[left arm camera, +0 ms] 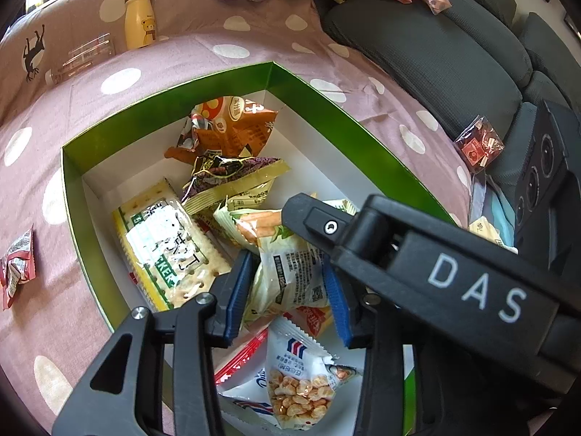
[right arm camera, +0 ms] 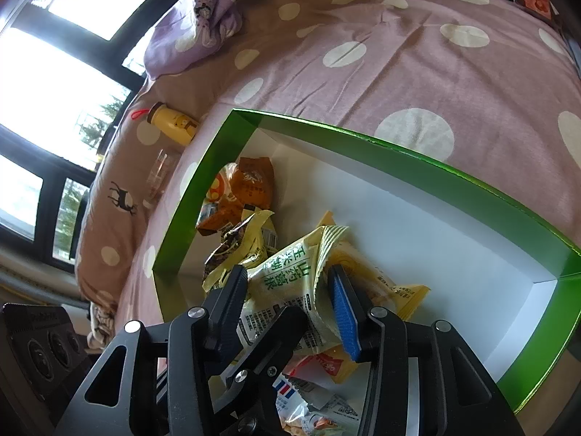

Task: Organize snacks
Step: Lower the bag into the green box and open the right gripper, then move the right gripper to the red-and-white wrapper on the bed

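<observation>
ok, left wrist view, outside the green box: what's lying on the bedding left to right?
Red snack packet → clear plastic bottle → yellow bear bottle → green box → red packet on the grey cushion.

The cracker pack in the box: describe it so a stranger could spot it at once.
Start at the green box with the white floor on the dotted bedspread. The cracker pack lies flat by its left wall, beside the snack pile. It alone is a long clear wrapper showing pale square crackers, with yellow edges and a green label.

Box floor point(right arm camera: 435, 254) bare beside snacks point(right arm camera: 254, 239)
</observation>
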A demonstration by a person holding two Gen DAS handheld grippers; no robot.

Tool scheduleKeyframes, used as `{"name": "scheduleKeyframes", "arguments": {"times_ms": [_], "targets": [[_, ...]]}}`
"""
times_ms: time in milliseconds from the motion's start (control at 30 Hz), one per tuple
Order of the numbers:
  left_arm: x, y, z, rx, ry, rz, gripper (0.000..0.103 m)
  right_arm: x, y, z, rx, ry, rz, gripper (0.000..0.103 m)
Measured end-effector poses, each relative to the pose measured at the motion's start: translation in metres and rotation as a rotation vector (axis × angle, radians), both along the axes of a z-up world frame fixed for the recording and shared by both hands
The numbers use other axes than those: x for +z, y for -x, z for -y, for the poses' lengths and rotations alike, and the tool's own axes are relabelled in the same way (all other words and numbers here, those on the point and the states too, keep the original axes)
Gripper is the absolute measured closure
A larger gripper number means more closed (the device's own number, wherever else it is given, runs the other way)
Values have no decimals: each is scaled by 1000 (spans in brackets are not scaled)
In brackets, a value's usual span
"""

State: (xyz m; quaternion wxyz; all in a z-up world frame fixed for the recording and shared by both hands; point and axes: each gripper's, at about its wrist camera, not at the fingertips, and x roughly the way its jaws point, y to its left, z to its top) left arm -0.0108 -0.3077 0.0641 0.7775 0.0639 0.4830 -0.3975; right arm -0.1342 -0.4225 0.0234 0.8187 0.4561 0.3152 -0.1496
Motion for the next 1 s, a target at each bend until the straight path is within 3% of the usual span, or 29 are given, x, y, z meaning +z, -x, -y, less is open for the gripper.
{"name": "scheduleKeyframes", "arguments": {"times_ms": [200, 300, 400, 700, 767, 1000], "targets": [[4, 8, -7, 12, 47, 45, 63, 4, 2, -5, -16, 35, -24, 51], [9, 11, -13, 18, 65, 47, 62, 8, 5, -8, -12, 51, -10, 38], [15, 14, -21, 36, 86, 49, 55, 15, 8, -12, -15, 76, 10, 31], [42, 28, -57, 74, 155, 118, 37, 41, 22, -32, -35, 171, 55, 25], [48, 30, -67, 87, 179, 121, 27, 46, 23, -37, -43, 195, 54, 23], [70, 36, -112, 172, 204, 172, 19, 59, 26, -50, -62, 277, 38, 22]]}}
